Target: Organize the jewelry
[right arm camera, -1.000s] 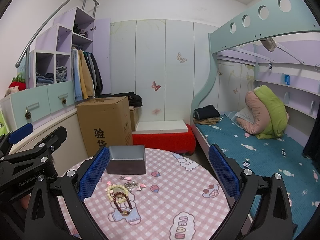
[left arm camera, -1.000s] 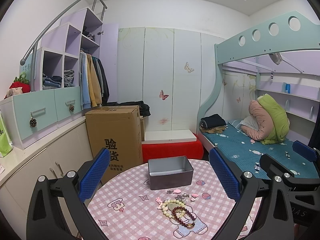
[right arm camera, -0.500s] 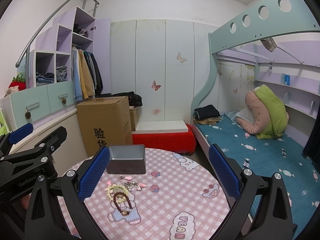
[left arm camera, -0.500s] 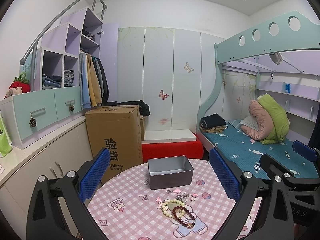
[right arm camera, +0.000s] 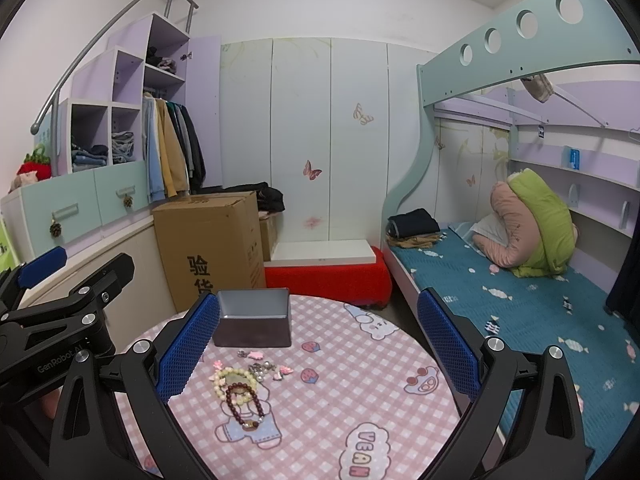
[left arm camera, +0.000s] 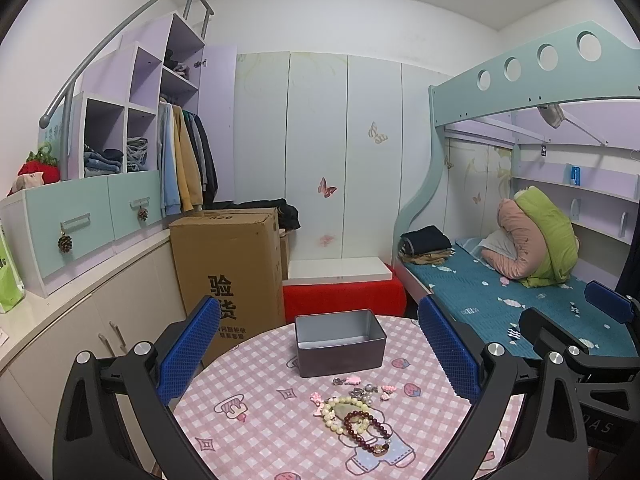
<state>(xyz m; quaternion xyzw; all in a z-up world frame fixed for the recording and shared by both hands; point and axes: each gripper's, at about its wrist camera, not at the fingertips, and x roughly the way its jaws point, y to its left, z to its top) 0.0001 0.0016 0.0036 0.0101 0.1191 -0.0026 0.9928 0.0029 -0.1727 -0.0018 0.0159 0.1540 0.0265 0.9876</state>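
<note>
A grey metal box (left arm camera: 340, 347) stands open and empty at the far side of a round table with a pink checked cloth (left arm camera: 260, 432). In front of it lie a cream bead bracelet (left arm camera: 340, 410), a dark red bead bracelet (left arm camera: 366, 428) and several small pink and silver charms (left arm camera: 362, 388). My left gripper (left arm camera: 318, 364) is open, held above the table's near edge. My right gripper (right arm camera: 318, 356) is open too, to the right of the jewelry. In the right wrist view I see the box (right arm camera: 253, 322), the cream bracelet (right arm camera: 234, 380) and the red bracelet (right arm camera: 244, 402).
A cardboard box (left arm camera: 228, 268) stands behind the table on the left beside low cabinets (left arm camera: 80, 320). A bunk bed with a teal mattress (left arm camera: 500, 296) runs along the right. A red-covered step (left arm camera: 344, 296) lies at the back.
</note>
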